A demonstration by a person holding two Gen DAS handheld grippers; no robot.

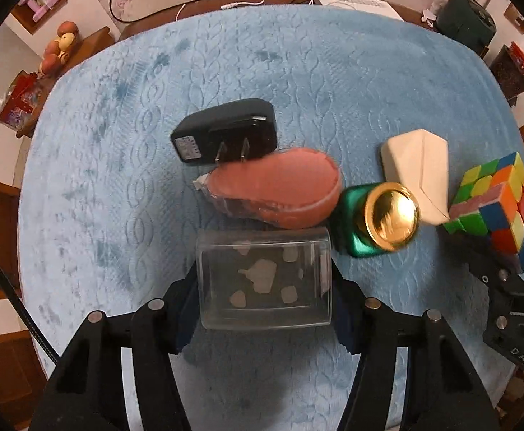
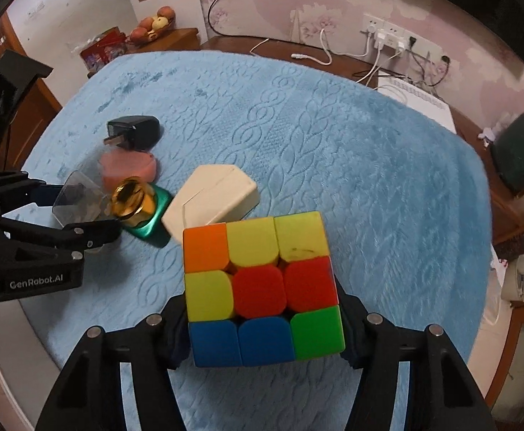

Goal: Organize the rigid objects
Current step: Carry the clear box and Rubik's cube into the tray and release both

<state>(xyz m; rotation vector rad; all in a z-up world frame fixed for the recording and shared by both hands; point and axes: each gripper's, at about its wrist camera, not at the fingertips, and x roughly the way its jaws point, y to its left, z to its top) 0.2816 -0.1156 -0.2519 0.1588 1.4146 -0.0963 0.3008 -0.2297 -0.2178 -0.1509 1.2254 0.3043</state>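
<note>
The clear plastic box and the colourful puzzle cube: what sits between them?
A green bottle with a gold cap and a cream angular box, seen in the right wrist view.

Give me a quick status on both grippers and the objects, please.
Left gripper shut on clear box. Right gripper shut on puzzle cube. Green bottle and pink disc crowd the box.

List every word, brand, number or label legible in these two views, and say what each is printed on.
"GenRobot.AI": white print on the body of the left gripper, seen from the right wrist.
"DAS": partial white print on the right gripper body, cut off at the frame edge.
Label on the black charger: too small and blurred to read.
Nothing else is readable.
</note>
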